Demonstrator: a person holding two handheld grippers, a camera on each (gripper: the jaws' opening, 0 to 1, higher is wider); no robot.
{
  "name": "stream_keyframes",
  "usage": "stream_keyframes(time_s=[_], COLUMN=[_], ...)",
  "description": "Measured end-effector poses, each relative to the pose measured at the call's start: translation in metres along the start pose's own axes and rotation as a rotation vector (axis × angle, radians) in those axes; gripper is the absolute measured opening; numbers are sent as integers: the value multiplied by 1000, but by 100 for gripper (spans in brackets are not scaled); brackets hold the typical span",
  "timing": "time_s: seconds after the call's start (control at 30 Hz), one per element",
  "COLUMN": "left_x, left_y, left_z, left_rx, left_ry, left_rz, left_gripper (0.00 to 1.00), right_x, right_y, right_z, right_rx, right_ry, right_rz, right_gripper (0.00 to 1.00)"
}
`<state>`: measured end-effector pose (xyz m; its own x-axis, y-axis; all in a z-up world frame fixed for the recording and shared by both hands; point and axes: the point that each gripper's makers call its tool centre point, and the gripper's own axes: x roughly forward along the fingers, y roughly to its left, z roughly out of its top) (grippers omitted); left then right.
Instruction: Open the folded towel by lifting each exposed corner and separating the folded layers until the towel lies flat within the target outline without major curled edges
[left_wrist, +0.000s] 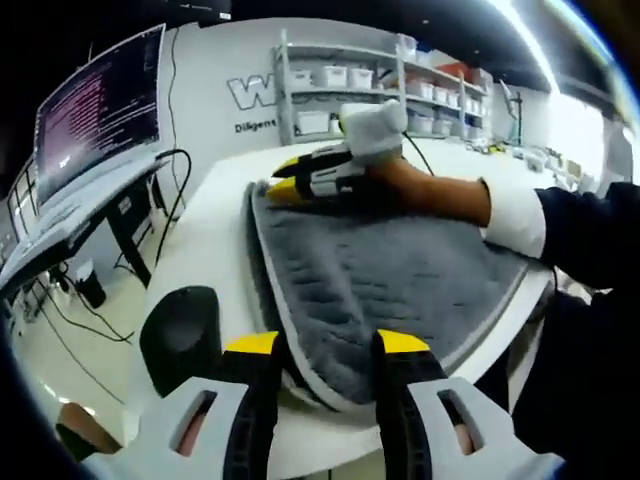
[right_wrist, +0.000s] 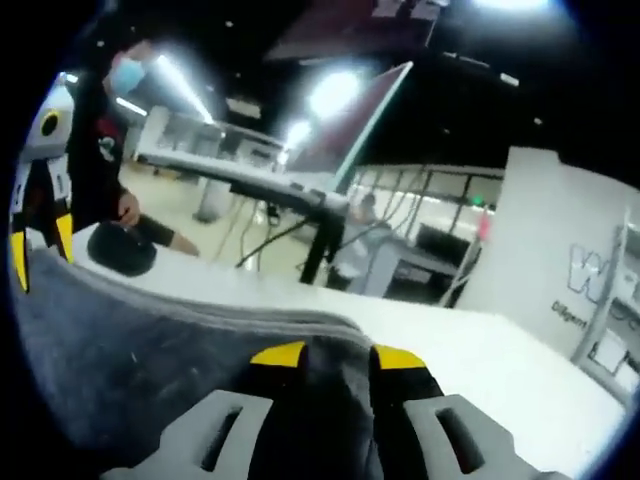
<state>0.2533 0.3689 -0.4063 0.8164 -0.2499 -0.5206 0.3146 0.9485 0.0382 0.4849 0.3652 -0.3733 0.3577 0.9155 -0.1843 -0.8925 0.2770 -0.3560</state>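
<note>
Both grippers (left_wrist: 325, 345) (right_wrist: 335, 355) seen w/ jaws part-open astride towel (left_wrist: 400, 270) edge, grip unclear; top layer only should be lifted.

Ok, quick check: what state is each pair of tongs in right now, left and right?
Left tongs: jaws apart, straddling the near edge of the grey towel; not clamped.
Right tongs: jaws apart over the towel's far edge; whether they grip it cannot be told.

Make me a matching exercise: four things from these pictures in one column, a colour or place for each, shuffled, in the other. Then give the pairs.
1. towel
2. table
3. monitor
4. left gripper

A. white
B. on the desk beside the table
C. grey
D. at the towel's near edge

Pairs: 1-C, 2-A, 3-B, 4-D
</note>
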Motion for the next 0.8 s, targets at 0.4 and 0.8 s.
stream_keyframes(time_s=[0.4,0.8], left_x=[1,3], left_y=[-4,-9], left_z=[-3,14], left_rx=[-51,-67], left_ry=[11,-48], left_rz=[-18,-32], left_gripper=[28,13], right_x=[-7,-11], right_y=[-2,-2], right_z=[0,7], right_rx=[59,97], right_ry=[-18,-50], right_rz=[5,3], right_gripper=[20,21])
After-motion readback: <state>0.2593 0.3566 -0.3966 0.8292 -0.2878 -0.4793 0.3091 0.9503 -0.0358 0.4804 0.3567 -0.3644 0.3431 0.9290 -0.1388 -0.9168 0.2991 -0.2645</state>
